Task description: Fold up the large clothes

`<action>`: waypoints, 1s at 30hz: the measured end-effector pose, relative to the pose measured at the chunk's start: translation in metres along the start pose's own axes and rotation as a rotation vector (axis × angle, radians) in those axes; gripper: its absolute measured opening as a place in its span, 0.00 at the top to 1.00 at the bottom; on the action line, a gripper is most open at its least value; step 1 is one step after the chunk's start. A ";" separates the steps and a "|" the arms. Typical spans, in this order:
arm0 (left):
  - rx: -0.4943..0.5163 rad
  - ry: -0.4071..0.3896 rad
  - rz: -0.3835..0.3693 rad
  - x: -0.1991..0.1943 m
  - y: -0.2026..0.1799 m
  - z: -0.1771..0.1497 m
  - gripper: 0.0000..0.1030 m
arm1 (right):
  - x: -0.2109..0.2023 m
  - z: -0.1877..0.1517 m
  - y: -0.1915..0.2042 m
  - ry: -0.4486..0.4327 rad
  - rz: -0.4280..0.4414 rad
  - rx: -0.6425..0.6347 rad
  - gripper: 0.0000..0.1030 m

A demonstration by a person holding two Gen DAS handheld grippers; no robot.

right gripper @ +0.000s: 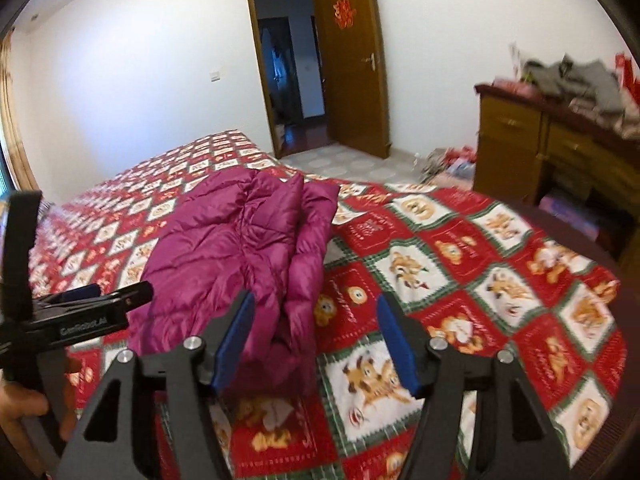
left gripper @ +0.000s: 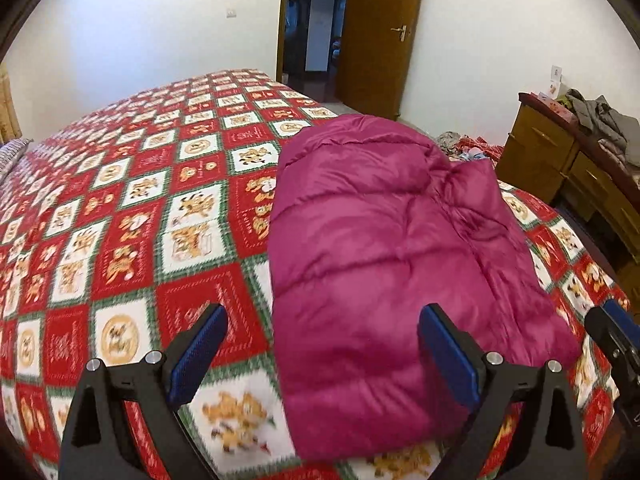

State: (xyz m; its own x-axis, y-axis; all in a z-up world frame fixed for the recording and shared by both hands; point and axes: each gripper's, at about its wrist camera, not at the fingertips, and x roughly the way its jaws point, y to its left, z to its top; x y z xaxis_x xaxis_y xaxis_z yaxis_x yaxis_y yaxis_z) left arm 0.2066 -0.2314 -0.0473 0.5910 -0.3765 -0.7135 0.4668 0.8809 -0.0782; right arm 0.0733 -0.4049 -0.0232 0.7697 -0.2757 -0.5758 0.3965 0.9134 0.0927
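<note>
A magenta puffer jacket [left gripper: 384, 236] lies folded into a thick rectangle on the bed, seen again in the right wrist view as the jacket [right gripper: 240, 240]. My left gripper [left gripper: 322, 322] hovers above its near left edge, jaws wide and empty. My right gripper [right gripper: 316, 312] hangs over the jacket's near right corner, open, with nothing between its blue pads. The right gripper's tip [left gripper: 612, 328] shows at the right edge of the left wrist view, and the left gripper [right gripper: 96, 300] appears at the left of the right wrist view, held by a hand [right gripper: 24, 412].
The bed carries a red, white and green patchwork cover [left gripper: 132, 240] with bear prints. A wooden dresser [right gripper: 532, 148] piled with grey clothes stands at the right. An open wooden door [right gripper: 352, 64] and a heap of items on the floor [right gripper: 452, 164] lie beyond the bed.
</note>
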 end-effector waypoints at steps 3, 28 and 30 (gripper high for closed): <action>0.014 -0.035 0.041 -0.018 -0.003 -0.016 0.06 | -0.007 -0.010 0.010 -0.009 -0.030 -0.041 0.33; 0.041 -0.368 0.099 -0.189 -0.035 -0.081 0.06 | -0.133 -0.031 -0.007 -0.226 0.052 0.046 0.22; 0.055 -0.411 0.109 -0.203 -0.040 -0.083 0.06 | -0.144 -0.027 -0.007 -0.265 0.045 0.040 0.22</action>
State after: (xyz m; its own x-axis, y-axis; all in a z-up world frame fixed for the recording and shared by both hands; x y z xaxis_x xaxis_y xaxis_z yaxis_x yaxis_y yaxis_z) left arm 0.0138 -0.1666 0.0429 0.8464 -0.3751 -0.3781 0.4152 0.9093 0.0273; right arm -0.0539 -0.3638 0.0374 0.8889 -0.3092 -0.3381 0.3747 0.9152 0.1484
